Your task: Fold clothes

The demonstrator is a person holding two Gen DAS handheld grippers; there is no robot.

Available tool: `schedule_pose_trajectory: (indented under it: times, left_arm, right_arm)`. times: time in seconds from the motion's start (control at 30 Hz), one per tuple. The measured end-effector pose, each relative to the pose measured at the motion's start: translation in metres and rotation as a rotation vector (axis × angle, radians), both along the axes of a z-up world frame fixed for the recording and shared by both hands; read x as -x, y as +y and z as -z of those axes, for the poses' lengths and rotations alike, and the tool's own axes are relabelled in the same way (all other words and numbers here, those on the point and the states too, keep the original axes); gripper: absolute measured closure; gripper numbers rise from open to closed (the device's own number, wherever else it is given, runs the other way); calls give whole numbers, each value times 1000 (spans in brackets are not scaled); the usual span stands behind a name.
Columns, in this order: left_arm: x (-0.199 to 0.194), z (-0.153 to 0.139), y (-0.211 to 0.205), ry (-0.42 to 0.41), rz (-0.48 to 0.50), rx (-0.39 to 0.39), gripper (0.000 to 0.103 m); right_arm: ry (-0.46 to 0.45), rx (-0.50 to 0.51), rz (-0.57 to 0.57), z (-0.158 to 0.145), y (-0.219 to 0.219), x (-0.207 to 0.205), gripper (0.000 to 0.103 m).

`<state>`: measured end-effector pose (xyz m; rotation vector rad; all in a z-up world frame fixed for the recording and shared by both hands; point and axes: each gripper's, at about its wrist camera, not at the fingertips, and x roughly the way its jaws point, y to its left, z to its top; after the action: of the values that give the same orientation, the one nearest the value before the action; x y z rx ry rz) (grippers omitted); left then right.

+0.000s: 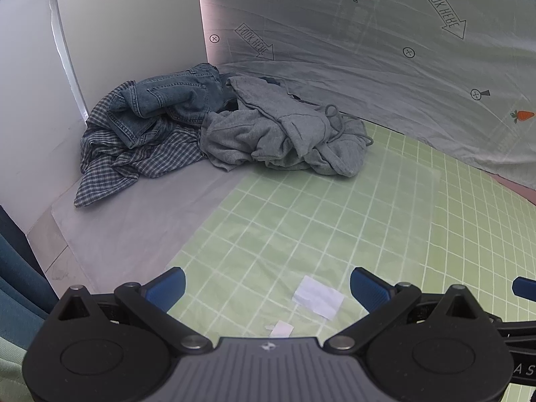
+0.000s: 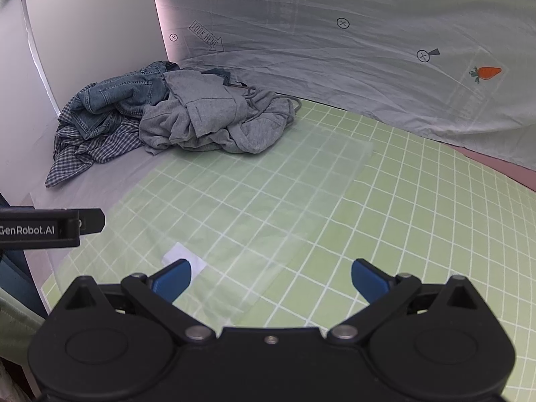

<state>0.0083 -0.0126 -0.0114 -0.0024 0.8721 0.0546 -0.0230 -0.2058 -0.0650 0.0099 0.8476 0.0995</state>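
Observation:
A heap of crumpled clothes lies in the far left corner of the bed. It holds a grey hooded sweatshirt [image 1: 284, 130] [image 2: 214, 120], blue denim jeans [image 1: 167, 97] [image 2: 124, 93] and a blue checked shirt [image 1: 127, 160] [image 2: 83, 147]. My left gripper [image 1: 268, 288] is open over the green checked sheet [image 1: 335, 221], well short of the heap, with nothing between its blue pads. In the right wrist view my right gripper [image 2: 271, 278] is open too, empty, above the same sheet [image 2: 368, 217]. The left gripper's body [image 2: 43, 227] shows at that view's left edge.
A white wall [image 1: 117, 33] closes the left side. A grey sheet printed with carrots and arrows [image 1: 368, 50] hangs along the back. Small white paper scraps [image 1: 318, 296] lie on the green sheet near the left gripper. A pale grey sheet strip [image 1: 134, 221] borders the bed's left edge.

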Motion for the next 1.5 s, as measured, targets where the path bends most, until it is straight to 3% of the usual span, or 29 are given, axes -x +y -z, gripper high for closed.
schedule_pose_trajectory:
  times: [0.23,0.47,0.83,0.97,1.27,1.43,1.5]
  left_arm:
    - [-17,4,0,27,-10,-11,0]
    - [-62,12,9,58,-67,27,0]
    - [-186,47,7,95,-83,100,0]
    - [-235,64,2,110,-77,144,2]
    - [-302,95,0,118,-44,207,18]
    - [-313,104,3,130,-50,237,40]
    - [-313,105,6,129,-55,247,47]
  right_arm:
    - [13,1,17,1,-5,-18,0]
    - [8,22,46,2,-14,-61,0]
    - [77,39,119,46,-19,-176,0]
    - [108,9,129,68,-13,-225,7]
    - [131,-42,64,103,20,-316,14]
    - [132,-99,27,111,39,-343,15]
    - [139,-108,1,115,46,-350,30]
